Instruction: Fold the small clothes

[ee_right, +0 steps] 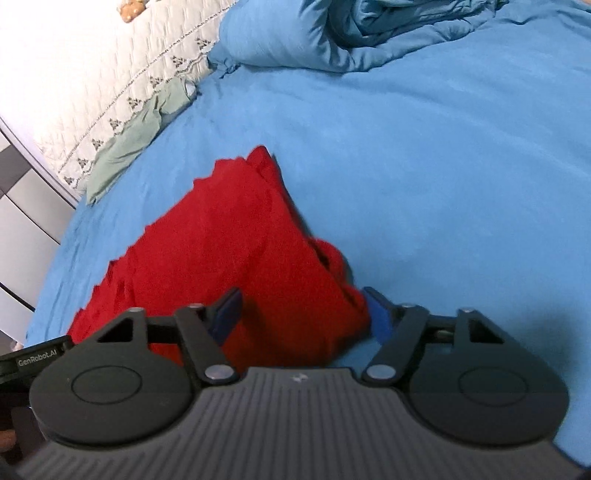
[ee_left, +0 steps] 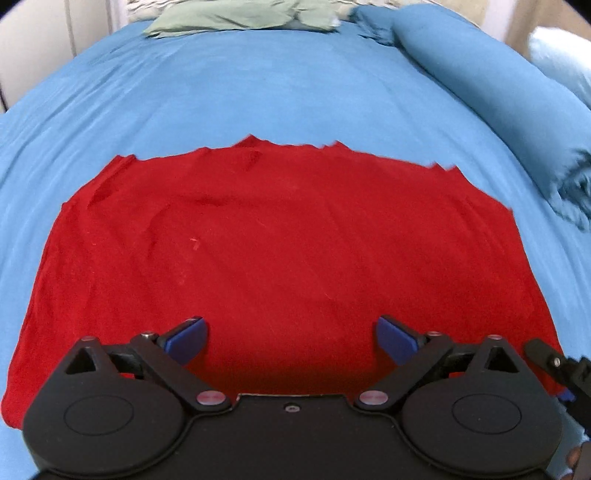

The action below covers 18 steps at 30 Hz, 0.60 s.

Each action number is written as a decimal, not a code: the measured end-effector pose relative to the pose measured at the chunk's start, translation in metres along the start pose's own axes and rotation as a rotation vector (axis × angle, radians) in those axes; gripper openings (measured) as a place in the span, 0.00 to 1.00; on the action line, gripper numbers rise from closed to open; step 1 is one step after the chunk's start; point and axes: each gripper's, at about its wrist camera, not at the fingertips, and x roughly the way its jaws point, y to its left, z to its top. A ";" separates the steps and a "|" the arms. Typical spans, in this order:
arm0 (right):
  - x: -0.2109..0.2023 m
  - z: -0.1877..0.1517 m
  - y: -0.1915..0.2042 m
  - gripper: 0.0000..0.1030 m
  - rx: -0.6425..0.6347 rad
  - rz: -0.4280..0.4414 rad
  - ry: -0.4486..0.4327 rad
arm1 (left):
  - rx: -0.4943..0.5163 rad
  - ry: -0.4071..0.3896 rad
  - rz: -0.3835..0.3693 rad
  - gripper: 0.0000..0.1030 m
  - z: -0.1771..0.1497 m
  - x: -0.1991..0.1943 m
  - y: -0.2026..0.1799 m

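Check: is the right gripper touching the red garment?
Cannot tell. In the right wrist view the open right gripper straddles the red garment edge, but blur hides any contact.

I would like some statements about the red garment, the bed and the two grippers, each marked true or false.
1. The red garment lies on a blue bedsheet. True.
2. The left gripper is shut on the garment. False: its fingers stand wide apart above the cloth.
3. A green cloth lies at the bed's far end. True.
4. The right gripper is shut. False: open, at the garment's edge.
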 end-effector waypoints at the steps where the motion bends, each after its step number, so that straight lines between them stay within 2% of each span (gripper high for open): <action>1: 0.003 0.002 0.001 0.72 -0.007 0.001 0.006 | -0.015 -0.001 0.005 0.93 0.003 0.002 0.003; 3: 0.008 0.007 0.004 0.66 -0.031 -0.002 0.022 | -0.049 0.000 0.020 0.93 0.009 0.009 0.009; 5: 0.014 0.010 0.014 0.48 -0.060 -0.048 0.043 | -0.069 0.021 0.048 0.93 0.013 0.021 0.013; 6: 0.015 0.011 0.017 0.45 -0.070 -0.062 0.052 | -0.068 0.037 0.066 0.95 0.014 0.027 0.014; 8: 0.016 0.014 0.023 0.30 -0.083 -0.070 0.076 | -0.038 0.057 0.090 0.99 0.016 0.035 0.011; 11: 0.013 0.021 0.044 0.25 -0.134 -0.088 0.079 | -0.016 0.088 0.088 0.97 0.022 0.034 0.012; 12: 0.010 0.024 0.053 0.25 -0.138 -0.069 0.073 | -0.030 0.094 0.079 0.92 0.024 0.029 0.017; 15: -0.004 0.035 0.098 0.24 -0.187 0.063 0.040 | -0.075 0.068 0.076 0.92 0.028 0.004 0.047; 18: -0.015 0.033 0.168 0.24 -0.309 0.209 0.017 | -0.083 0.055 0.099 0.92 0.030 -0.024 0.090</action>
